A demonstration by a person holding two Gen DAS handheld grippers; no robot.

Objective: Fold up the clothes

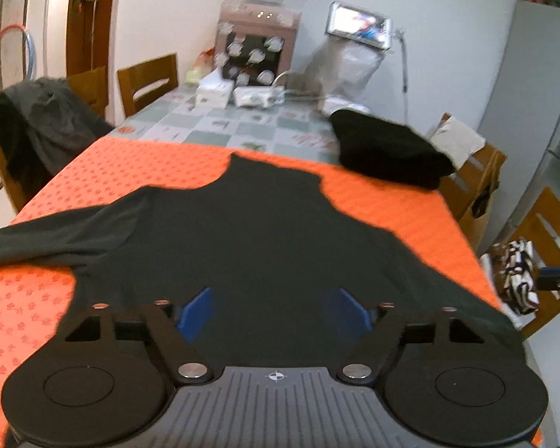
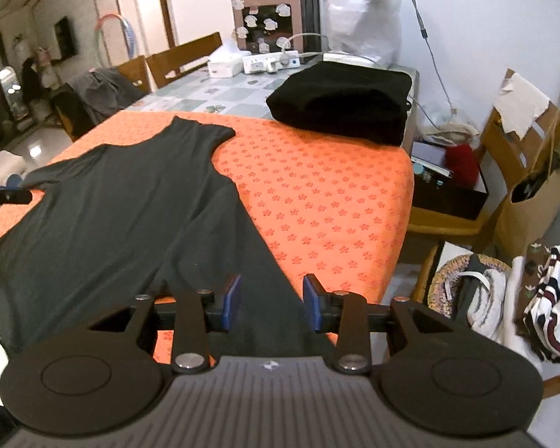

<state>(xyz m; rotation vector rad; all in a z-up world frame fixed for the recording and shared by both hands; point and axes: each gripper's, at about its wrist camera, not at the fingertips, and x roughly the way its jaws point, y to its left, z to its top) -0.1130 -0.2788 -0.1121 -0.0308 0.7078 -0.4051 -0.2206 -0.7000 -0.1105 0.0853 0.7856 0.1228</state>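
Observation:
A dark grey T-shirt (image 1: 250, 224) lies spread flat on the orange flowered cloth (image 1: 48, 298), neck toward the far end and sleeves out to both sides. My left gripper (image 1: 274, 311) hovers open over the shirt's lower middle, blue pads wide apart. In the right wrist view the same T-shirt (image 2: 130, 201) stretches to the left, and its right sleeve runs toward me. My right gripper (image 2: 271, 300) is open, with that sleeve's end lying between its blue pads. The left gripper's tip (image 2: 7, 196) shows at the far left edge.
A folded black garment (image 2: 343, 102) sits at the table's far right corner. Behind it are boxes, a power strip (image 2: 270, 62) and a small cabinet (image 1: 255, 48). Wooden chairs (image 1: 149, 82) line the left side, one draped with dark clothes. A basket of laundry (image 2: 504, 298) stands right.

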